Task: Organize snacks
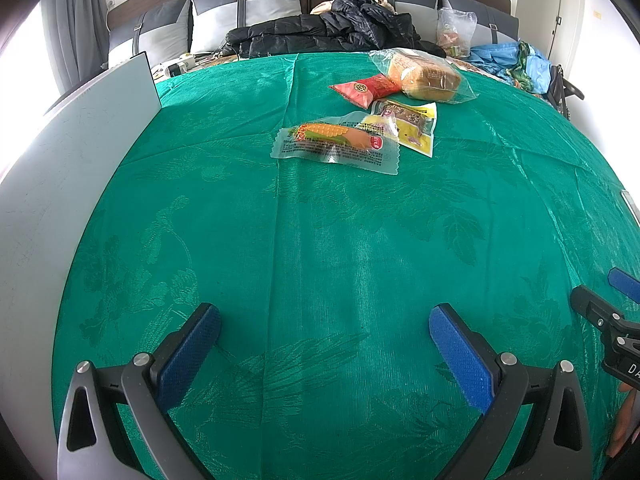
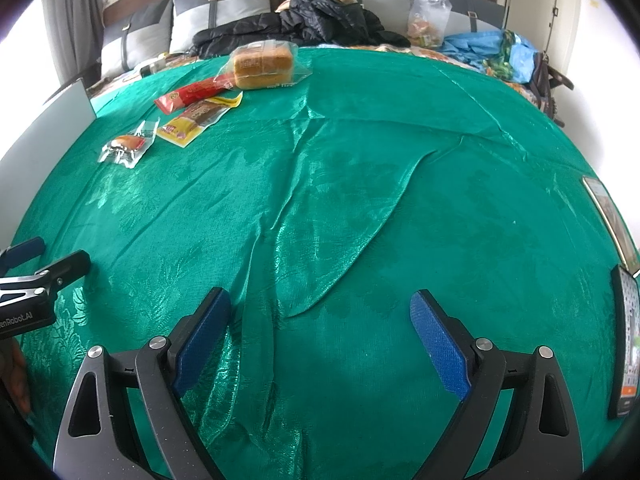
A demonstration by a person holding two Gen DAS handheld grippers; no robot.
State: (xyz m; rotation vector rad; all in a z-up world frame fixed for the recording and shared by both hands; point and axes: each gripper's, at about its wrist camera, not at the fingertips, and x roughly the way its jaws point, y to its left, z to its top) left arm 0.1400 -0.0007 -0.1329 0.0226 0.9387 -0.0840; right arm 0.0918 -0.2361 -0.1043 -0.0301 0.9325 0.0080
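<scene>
Left wrist view: both hand-held grippers spread, empty; left hand-held gripper point(image 1: 325, 330) should approach the nearest corn sausage packet point(image 1: 338, 145) low, pinching its edge.

You are working over a glossy green woven cloth point(image 2: 400, 160) with a raised leaf pattern, creased and shiny along its folds, and near its far edge lie snacks in slick clear plastic film: a corn-printed sausage packet point(image 1: 336, 144), a yellow-edged pouch point(image 1: 408, 124), a red foil-like wrapper point(image 1: 366, 89) and a bagged loaf point(image 1: 426, 76). A smooth matt grey board point(image 1: 72, 152) stands at the cloth's left edge. Your left gripper point(image 1: 324, 344) and right gripper point(image 2: 320, 336) show matt black plastic arms, bright metal pins and rough-textured blue pads point(image 1: 460, 356).
</scene>
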